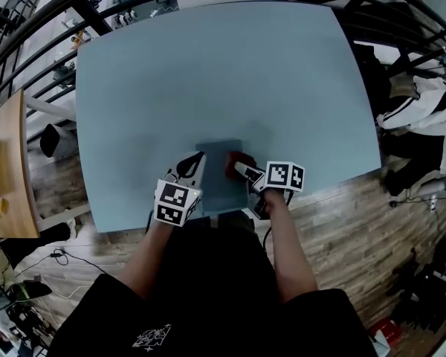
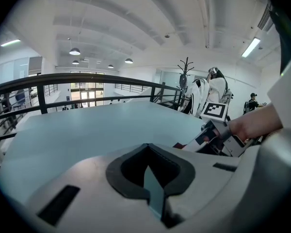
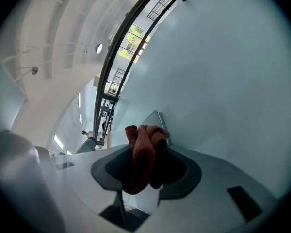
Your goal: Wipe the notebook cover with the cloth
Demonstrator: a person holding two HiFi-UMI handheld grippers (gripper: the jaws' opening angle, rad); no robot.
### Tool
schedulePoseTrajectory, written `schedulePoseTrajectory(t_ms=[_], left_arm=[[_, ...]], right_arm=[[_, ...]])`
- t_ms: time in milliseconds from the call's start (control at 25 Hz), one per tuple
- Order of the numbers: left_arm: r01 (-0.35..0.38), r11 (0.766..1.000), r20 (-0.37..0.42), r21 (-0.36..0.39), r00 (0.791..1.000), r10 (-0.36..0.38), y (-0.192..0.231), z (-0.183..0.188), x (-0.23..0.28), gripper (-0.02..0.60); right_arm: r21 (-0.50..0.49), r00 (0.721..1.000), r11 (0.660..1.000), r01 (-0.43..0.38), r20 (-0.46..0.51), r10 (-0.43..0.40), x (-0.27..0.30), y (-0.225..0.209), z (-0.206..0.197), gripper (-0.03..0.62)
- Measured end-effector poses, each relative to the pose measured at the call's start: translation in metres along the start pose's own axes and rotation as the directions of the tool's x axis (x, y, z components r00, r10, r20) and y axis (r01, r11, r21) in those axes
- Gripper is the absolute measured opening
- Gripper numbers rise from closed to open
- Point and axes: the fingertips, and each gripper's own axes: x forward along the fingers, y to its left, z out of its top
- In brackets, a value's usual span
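Cloth (image 3: 145, 152), pinched in right gripper (image 1: 243, 171) jaws, sits at right side of notebook (image 1: 219, 183); cover extends left toward left gripper (image 1: 193, 163), jaws clamped on its edge.

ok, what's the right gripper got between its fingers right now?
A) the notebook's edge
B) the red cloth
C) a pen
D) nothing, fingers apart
B: in the right gripper view the red cloth sits bunched between the closed fingers, and the head view shows the right gripper bringing it over the notebook.
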Motion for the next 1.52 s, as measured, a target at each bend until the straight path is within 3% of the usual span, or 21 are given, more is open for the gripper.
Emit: schedulePoseTrajectory(t_ms=[680, 1160, 1520], left_arm=[[0.026, 0.999, 0.008, 0.025, 1.0, -0.026, -0.016, 0.011, 0.015, 0.008], [0.016, 0.999, 0.018, 0.029, 1.0, -0.017, -0.017, 0.016, 0.001, 0.008], [-0.011, 1.0, 0.013, 0.009, 1.0, 0.011, -0.008, 0.007, -0.015, 0.008]], right_arm=[[0.03, 0.997, 0.999, 0.024, 0.066, -0.026, -0.029, -0.023, 0.017, 0.147], [0.006, 0.994, 1.0, -0.014, 0.106, 0.013, -0.042, 0.001, 0.015, 0.147], [-0.028, 0.996, 0.997, -0.069, 0.047, 0.071, -0.023, 0.03, -0.02, 0.147]])
